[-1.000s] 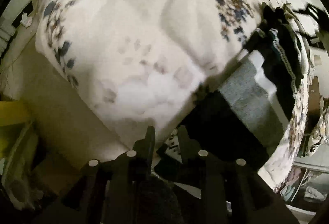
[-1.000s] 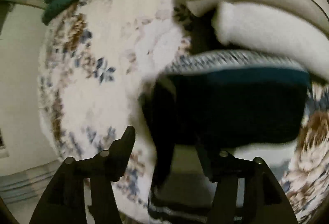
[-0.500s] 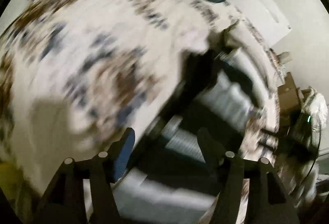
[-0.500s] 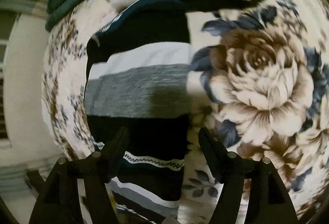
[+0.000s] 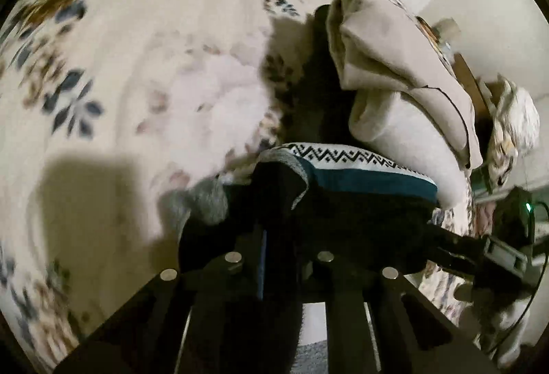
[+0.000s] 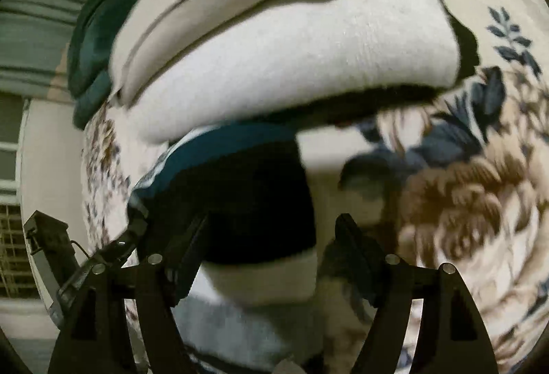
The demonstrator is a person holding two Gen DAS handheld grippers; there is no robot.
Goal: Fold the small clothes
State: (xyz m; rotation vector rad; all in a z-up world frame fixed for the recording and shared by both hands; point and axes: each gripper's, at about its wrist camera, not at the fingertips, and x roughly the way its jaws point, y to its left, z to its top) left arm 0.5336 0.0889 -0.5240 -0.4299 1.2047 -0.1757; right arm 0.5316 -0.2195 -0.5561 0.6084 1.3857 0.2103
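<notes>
A small striped garment [image 5: 343, 181], black, teal, grey and white with a zigzag band, lies on a floral bedspread [image 5: 137, 65]. My left gripper [image 5: 281, 236] is shut on its dark near edge. In the right wrist view the same garment [image 6: 240, 195] lies between the fingers of my right gripper [image 6: 274, 236], which is open over its black and white bands. The left gripper [image 6: 113, 250] shows at the garment's left edge there.
A stack of folded cream clothes [image 5: 394, 71] lies just beyond the garment, also in the right wrist view [image 6: 274, 58]. A dark green cloth [image 6: 103, 30] sits at the far edge of the bed. A wall and clutter [image 5: 507, 120] lie to the right.
My left gripper was open half a second ago and has closed on the garment's edge. My right gripper stayed open and moved closer to the garment and the cream stack.
</notes>
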